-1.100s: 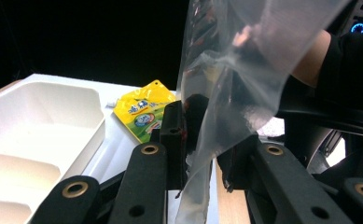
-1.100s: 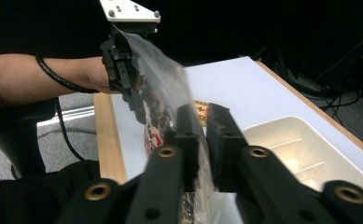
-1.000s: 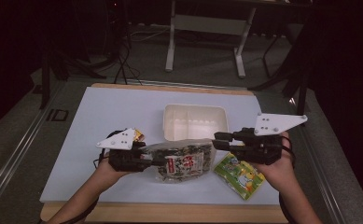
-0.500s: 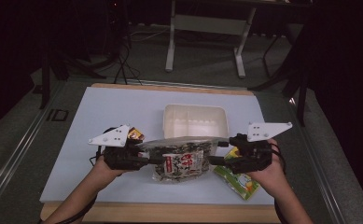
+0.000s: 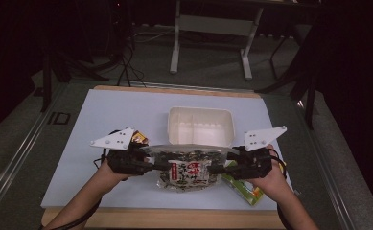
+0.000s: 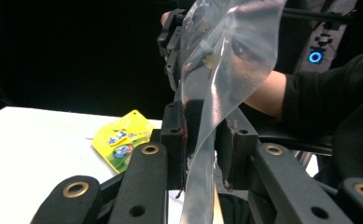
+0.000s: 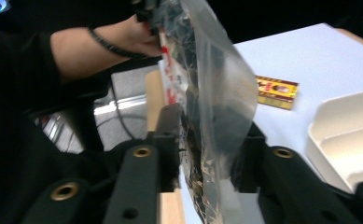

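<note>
From above, my left gripper (image 5: 161,166) clenched the left edge of the seaweed bag (image 5: 190,171), and my right gripper (image 5: 215,168), jaws just closing, took its right edge, near the white tray (image 5: 201,125). Along my left gripper, the bag's film (image 6: 216,93) sat pinched. Along my right gripper, the bag (image 7: 212,107) stood between the pads.

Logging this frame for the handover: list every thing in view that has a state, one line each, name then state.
seaweed snack bag: sealed, held up between both grippers
left gripper: shut on the bag's edge
right gripper: jaws just closing, bag's other edge between them
white tray: empty, flat on the table
green packet: lying flat, partly under the right hand
yellow packet: lying flat
small gold pack: lying flat
</note>
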